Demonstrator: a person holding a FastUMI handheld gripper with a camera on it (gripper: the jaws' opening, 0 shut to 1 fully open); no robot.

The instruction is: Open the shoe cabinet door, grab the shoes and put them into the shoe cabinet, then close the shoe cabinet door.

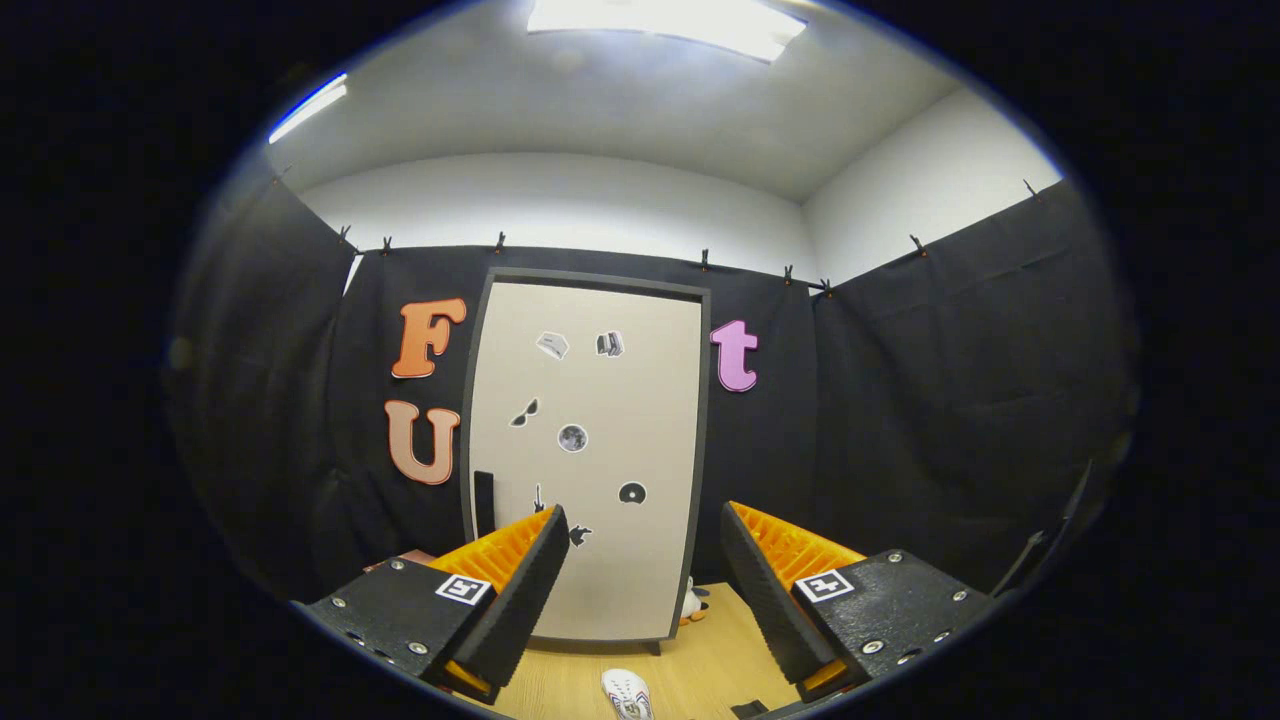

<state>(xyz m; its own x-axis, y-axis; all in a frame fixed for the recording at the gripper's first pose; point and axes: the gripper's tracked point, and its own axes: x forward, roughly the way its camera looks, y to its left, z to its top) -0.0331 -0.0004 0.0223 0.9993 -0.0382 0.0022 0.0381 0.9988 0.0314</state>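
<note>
Gripper view: tongs (640,585) stand apart, nothing between the two fingers, aimed straight at the shoe cabinet (590,460). The wide gap suits an approach, since there is nothing to clamp yet.

Cabinet stands upright beyond the tongs on the wooden counter (720,650), backed against the black cloth wall. Its door (600,400) is pale, set in a dark frame, and lies flush, so I judge it shut. Small stickers dot the door face.

Handle (484,503): a dark vertical strip low on the door's edge, just above the tip of the left-hand finger and a little outboard of it. Its place on that edge suggests the hinges sit on the opposite side, though no hinge is visible.

Shoes: one white shoe (627,693) lies on the counter below and between the fingers, nearer than the cabinet. A second white shape (690,600) sits by the cabinet's lower corner, just inboard of the right-hand finger; probably the other shoe, too small to be sure. Both are outside the cabinet and clear of the door front, which looks deliberate so the door can swing.

Judgement: first step not yet done. Next move calls for shifting toward the handle and closing on it. Risk: the strip looks thin, so a grip may slip.
</note>
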